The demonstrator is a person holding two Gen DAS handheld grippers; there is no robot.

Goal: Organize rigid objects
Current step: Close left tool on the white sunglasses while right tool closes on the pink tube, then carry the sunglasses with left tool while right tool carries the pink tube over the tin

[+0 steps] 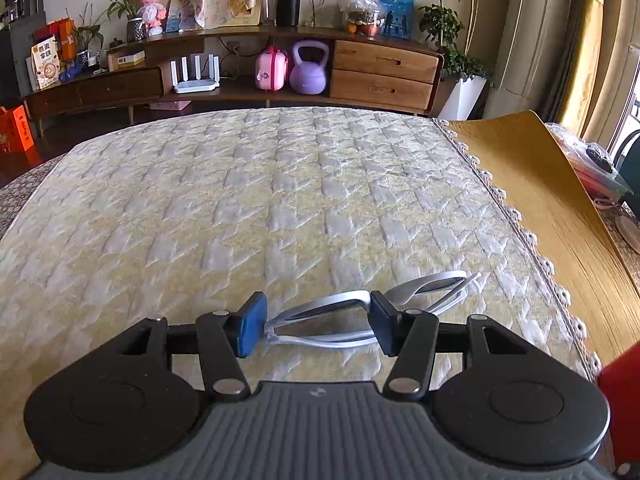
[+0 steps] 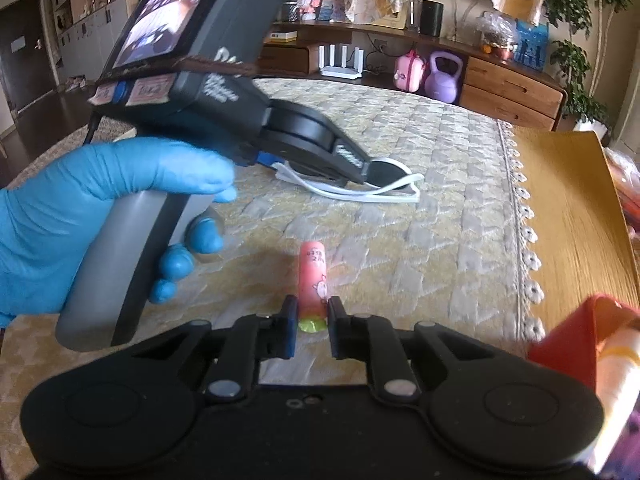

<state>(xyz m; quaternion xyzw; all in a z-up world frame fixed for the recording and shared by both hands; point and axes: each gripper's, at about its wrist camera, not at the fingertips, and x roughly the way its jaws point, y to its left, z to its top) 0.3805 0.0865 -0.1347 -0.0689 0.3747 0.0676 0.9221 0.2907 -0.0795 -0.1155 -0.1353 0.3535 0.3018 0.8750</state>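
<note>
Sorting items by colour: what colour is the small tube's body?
Pink, on the small printed tube with a yellow-green end; right wrist view shows it best.

White-framed sunglasses [image 1: 348, 320] with dark lenses lie folded on a quilted cream and yellow cloth [image 1: 240, 200], near its lace-trimmed right edge, one lens and a temple arm reaching to the right. A small pink tube [image 2: 313, 280] printed with a cartoon figure, with a yellow-green cap at its near end, lies lengthwise on the same cloth, well apart from the sunglasses.

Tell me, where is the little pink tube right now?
In the right wrist view the pink tube lies on the quilted cloth, pinched between the right gripper, nearer than the white sunglasses.
</note>
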